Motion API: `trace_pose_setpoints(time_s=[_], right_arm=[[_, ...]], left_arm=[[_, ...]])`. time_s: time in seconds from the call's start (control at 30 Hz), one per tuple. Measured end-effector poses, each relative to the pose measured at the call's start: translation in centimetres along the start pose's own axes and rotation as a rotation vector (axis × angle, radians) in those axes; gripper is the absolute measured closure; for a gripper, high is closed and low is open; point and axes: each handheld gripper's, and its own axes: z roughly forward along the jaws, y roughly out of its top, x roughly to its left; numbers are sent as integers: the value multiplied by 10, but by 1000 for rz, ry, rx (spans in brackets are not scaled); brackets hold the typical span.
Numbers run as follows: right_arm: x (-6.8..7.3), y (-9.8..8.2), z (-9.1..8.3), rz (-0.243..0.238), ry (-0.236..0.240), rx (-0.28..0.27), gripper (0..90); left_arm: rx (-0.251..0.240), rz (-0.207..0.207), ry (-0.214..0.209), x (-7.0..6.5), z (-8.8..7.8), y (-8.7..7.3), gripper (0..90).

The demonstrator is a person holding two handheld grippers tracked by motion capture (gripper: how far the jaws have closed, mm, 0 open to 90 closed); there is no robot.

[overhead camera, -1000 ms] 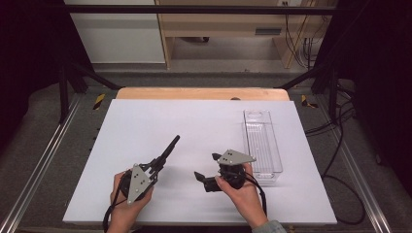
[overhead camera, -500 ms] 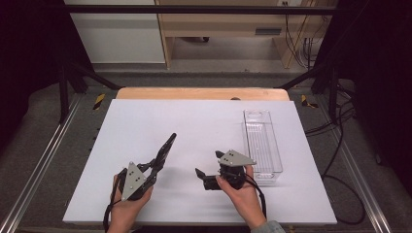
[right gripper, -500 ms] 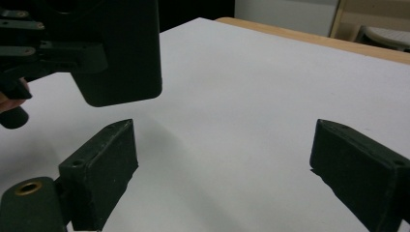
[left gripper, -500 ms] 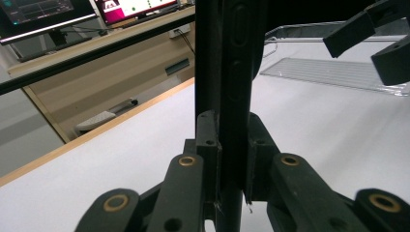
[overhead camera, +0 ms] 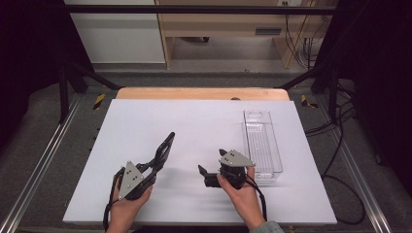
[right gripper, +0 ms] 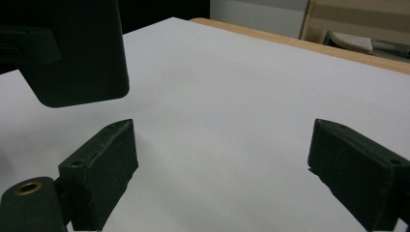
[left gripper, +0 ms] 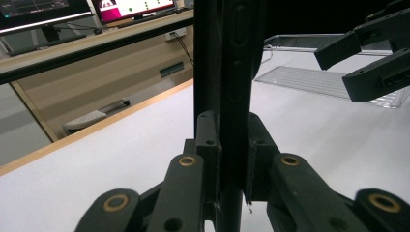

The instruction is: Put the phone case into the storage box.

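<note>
My left gripper lies low over the white table at the front left. A hand holds it, and its long black jaws are shut together and point up and to the right. In the left gripper view its jaws rise pressed together with nothing between them. My right gripper sits at the front centre in the other hand, jaws open and pointing left toward the left gripper. In the right gripper view its jaws stand wide apart over bare table. The left gripper's tip hangs at the upper left.
A clear, empty plastic tray stands lengthwise on the right side of the table, just right of my right gripper; it also shows as the tray behind the right gripper's jaws. A wooden edge runs along the table's far side.
The left gripper has turned slightly, its rear end and grey plate shifting a little to the left. The right gripper has kept almost still.
</note>
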Motion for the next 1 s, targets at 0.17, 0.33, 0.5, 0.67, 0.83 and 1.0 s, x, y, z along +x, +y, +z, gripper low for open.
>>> trace_pose_setpoints(time_s=[0.17,0.33,0.5,0.67,0.83,1.0], right_arm=[[0,1,0,11,5,-11,101],[0,1,0,18,2,-12,96],[0,1,-1,23,9,-17,85],[2,3,-1,30,22,-30,72],[4,4,-2,45,33,-33,46],[5,5,-2,55,37,-33,41]], left_arm=[[-3,-17,-7,0,0,0,805],[-12,-43,-17,1,0,-1,805],[-28,-60,-29,2,0,-1,805],[-33,-103,-50,2,0,-1,805],[-45,-135,-73,2,1,-1,805],[-53,-163,-98,2,1,-1,805]])
